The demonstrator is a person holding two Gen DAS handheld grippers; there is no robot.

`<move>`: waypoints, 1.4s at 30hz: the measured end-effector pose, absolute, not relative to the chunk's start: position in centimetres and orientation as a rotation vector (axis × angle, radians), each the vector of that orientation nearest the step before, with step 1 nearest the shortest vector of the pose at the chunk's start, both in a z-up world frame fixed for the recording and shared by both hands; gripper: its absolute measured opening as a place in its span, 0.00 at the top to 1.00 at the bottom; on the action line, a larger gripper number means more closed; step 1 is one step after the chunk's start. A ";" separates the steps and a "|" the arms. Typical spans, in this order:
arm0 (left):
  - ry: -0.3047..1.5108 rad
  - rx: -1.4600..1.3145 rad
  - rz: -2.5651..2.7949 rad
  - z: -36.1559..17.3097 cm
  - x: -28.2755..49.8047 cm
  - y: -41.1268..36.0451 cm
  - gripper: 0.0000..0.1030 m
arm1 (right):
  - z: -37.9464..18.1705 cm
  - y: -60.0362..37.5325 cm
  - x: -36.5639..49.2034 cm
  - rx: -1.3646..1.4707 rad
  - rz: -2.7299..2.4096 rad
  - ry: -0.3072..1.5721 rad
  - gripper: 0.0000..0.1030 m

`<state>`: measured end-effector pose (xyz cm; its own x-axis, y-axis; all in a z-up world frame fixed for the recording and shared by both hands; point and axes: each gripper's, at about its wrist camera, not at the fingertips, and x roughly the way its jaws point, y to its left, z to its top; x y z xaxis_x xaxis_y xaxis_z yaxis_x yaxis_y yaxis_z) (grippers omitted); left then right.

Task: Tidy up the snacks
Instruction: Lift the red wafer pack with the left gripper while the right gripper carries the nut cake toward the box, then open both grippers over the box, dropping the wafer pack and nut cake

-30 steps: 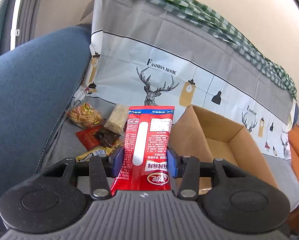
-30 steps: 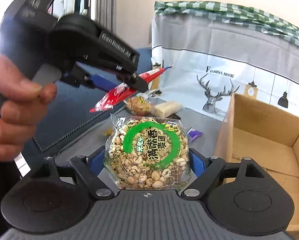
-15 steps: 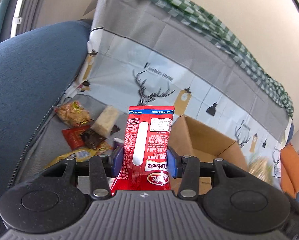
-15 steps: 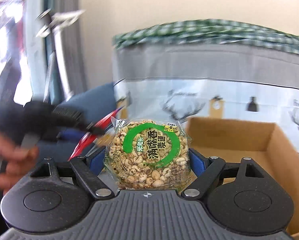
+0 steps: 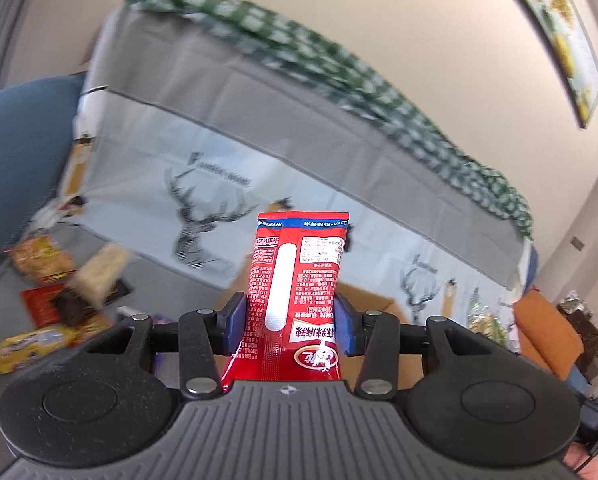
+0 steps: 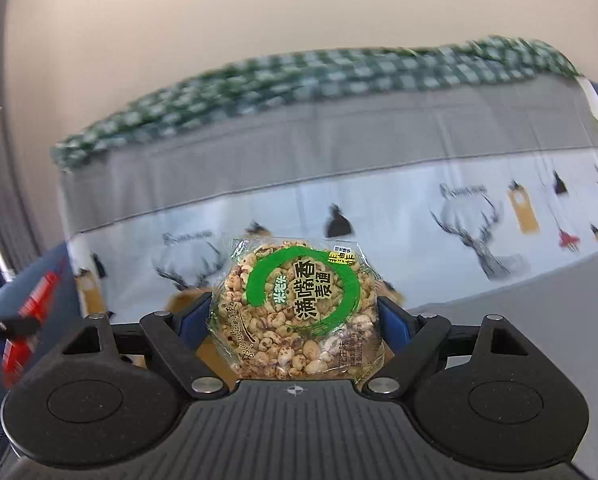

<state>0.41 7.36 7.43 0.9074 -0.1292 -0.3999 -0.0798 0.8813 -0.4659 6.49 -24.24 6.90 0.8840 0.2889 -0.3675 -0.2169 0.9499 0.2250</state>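
My left gripper [image 5: 289, 322] is shut on a tall red snack packet [image 5: 299, 292] that stands upright between its blue pads. Behind the packet, only a strip of the cardboard box [image 5: 373, 304] shows. In the right wrist view my right gripper [image 6: 295, 316] is shut on a round puffed-rice cake in a clear wrapper with a green ring [image 6: 299, 308]. Brown cardboard [image 6: 215, 354] peeks out just below that cake. At the far left of that view, blurred, are the red packet [image 6: 27, 320] and the left gripper's dark finger [image 6: 3, 326].
Several loose snack packs [image 5: 59, 292] lie on the grey sofa seat at the left. A deer-print cover [image 5: 203, 208] with a green checked cloth [image 5: 339, 64] on top hangs over the backrest. A blue armrest [image 5: 19, 152] rises at the left; an orange cushion [image 5: 547, 332] sits far right.
Both grippers have swung to the right and tilted up with their snacks. The box has slid low behind the grippers, and the loose snacks have moved to the left edge.
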 end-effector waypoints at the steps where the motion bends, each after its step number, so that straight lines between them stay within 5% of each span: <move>1: 0.431 -0.493 -0.043 7.6 1.0 6.6 0.52 | 6.9 -24.6 6.5 0.175 0.261 0.399 0.17; 18: 0.498 -0.519 -0.134 6.1 8.5 0.9 0.52 | 5.2 -25.9 7.6 0.091 0.200 0.431 0.17; 42: 0.501 -0.510 -0.143 5.9 8.2 0.5 0.52 | 5.6 -24.6 7.3 0.058 0.235 0.425 0.16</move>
<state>8.19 0.54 5.93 0.8699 -0.2531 -0.4233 0.0086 0.8659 -0.5001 7.32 -24.57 5.56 0.8843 0.2381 -0.4017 -0.2140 0.9712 0.1046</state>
